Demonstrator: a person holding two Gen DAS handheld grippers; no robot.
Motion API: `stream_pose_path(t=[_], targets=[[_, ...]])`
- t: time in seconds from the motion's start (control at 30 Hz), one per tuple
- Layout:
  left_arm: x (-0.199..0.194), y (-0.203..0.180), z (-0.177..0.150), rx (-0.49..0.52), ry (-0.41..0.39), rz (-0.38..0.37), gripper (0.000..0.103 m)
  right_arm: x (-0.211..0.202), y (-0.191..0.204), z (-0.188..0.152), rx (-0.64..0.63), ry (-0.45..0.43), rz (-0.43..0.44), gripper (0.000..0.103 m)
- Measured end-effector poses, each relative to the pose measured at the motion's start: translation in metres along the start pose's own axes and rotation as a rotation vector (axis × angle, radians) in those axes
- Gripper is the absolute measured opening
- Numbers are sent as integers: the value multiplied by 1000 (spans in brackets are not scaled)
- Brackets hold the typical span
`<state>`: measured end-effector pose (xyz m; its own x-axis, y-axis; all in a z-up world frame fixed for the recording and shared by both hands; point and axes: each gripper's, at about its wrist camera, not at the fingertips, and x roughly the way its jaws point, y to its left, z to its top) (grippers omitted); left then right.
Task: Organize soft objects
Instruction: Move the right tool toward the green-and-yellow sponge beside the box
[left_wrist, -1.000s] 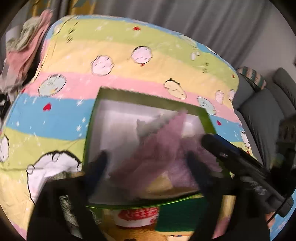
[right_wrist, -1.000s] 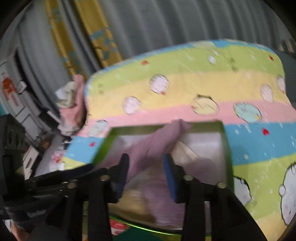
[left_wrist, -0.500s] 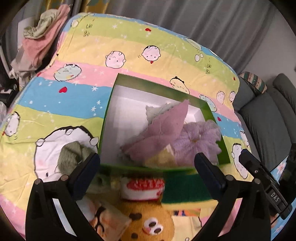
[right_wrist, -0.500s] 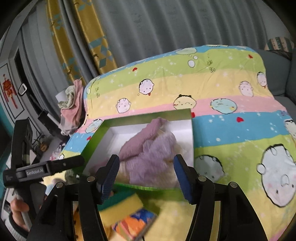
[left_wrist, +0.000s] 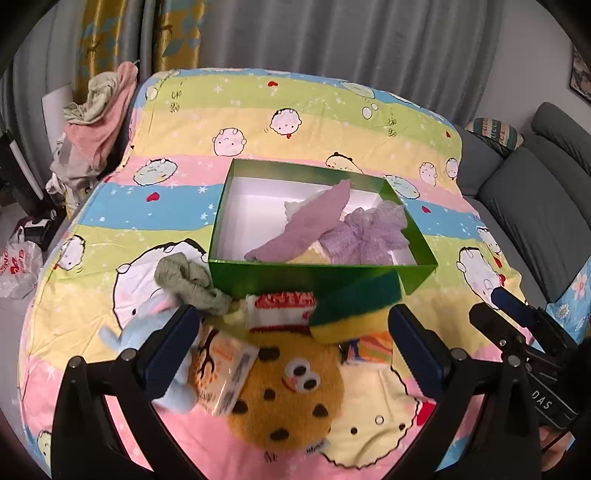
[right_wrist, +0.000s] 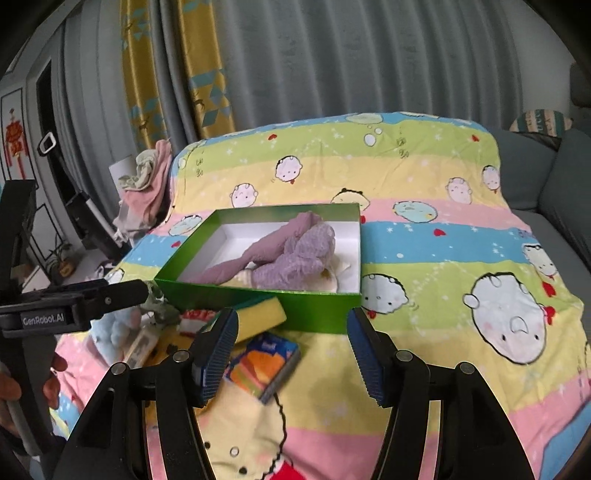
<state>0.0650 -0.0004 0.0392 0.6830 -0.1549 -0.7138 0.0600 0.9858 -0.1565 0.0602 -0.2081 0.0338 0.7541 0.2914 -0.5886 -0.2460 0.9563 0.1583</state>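
A green box (left_wrist: 295, 277) lies on the striped blanket and holds a purple sock (left_wrist: 314, 225), a lilac mesh piece (left_wrist: 369, 232) and pale items under them. My left gripper (left_wrist: 295, 350) is open above a cookie plush (left_wrist: 286, 391), with nothing between its fingers. In front of the box lie a green sock bundle (left_wrist: 188, 282), a red-and-white item (left_wrist: 282, 310) and a yellow-green sponge (left_wrist: 354, 306). My right gripper (right_wrist: 291, 350) is open and holds nothing, short of the box (right_wrist: 317, 314), over an orange-blue packet (right_wrist: 266, 362). The purple sock (right_wrist: 266, 247) rests inside.
A tissue pack (left_wrist: 221, 369) and a blue plush (left_wrist: 147, 332) lie by the left finger. Clothes (left_wrist: 99, 110) pile up at the bed's far left, and a grey sofa (left_wrist: 535, 206) stands at the right. Curtains hang behind the bed.
Both grippers have pulled back from the box toward the near edge. The right jaws widened and let go of the purple sock, which now lies in the box.
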Motion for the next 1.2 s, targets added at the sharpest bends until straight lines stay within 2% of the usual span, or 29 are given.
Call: stream_pose_path(t=[0.2, 0.47, 0.7, 0.83, 1.03, 1.2], targets=[[-17, -3, -17, 13, -16, 39, 102, -19, 11, -12, -17, -14, -8, 62], [-25, 7, -38, -11, -8, 53, 102, -28, 23, -24, -29, -5, 1, 62], [-26, 17, -49, -46, 17, 31, 102, -28, 30, -33, -42, 13, 4, 62], [-22, 24, -54, -89, 45, -50, 102, -28, 35, -37, -66, 20, -16, 62], [-14, 36, -62, -196, 74, -249, 102, -25, 36, -41, -91, 29, -31, 62], [-12, 32, -61, -201, 40, -339, 102, -19, 36, -44, -111, 39, -35, 62]])
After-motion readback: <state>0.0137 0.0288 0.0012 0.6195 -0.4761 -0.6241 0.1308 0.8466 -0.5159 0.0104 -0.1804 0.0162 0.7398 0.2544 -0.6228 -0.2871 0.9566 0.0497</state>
